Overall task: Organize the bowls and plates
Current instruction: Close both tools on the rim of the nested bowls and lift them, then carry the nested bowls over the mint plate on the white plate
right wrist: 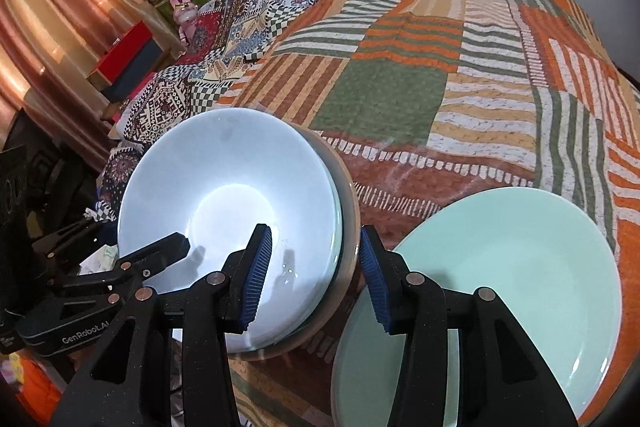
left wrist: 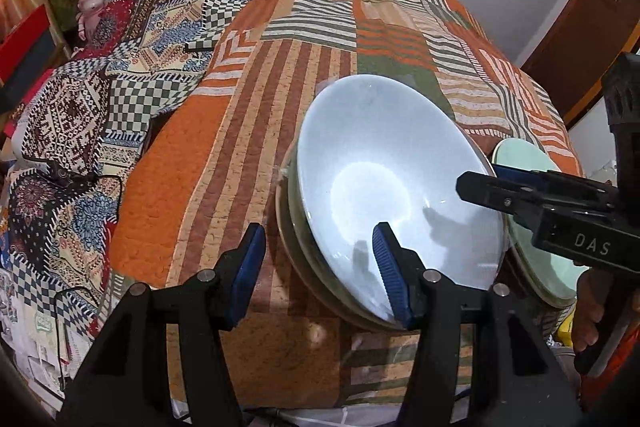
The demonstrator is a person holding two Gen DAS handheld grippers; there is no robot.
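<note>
A pale blue bowl (left wrist: 384, 163) (right wrist: 228, 187) tops a stack of bowls with green and beige rims, resting on a patchwork quilt. My left gripper (left wrist: 320, 267) (right wrist: 140, 239) straddles the stack's left rim, one finger inside the blue bowl and one outside; its pads stand apart from the rim, open. My right gripper (right wrist: 314, 267) (left wrist: 480, 181) straddles the right rim the same way, and it is open too. A mint green plate (right wrist: 500, 287) (left wrist: 524, 155) lies just right of the stack, partly under my right gripper.
The orange, green and striped quilt (right wrist: 400, 99) covers a bed. A second patterned blanket (left wrist: 100, 99) is bunched at the left. Shelves with boxes and a pink toy rabbit (left wrist: 90, 3) stand beyond it. A curtain (right wrist: 52, 27) hangs far left, and a wooden door frame (left wrist: 580, 27) is on the right.
</note>
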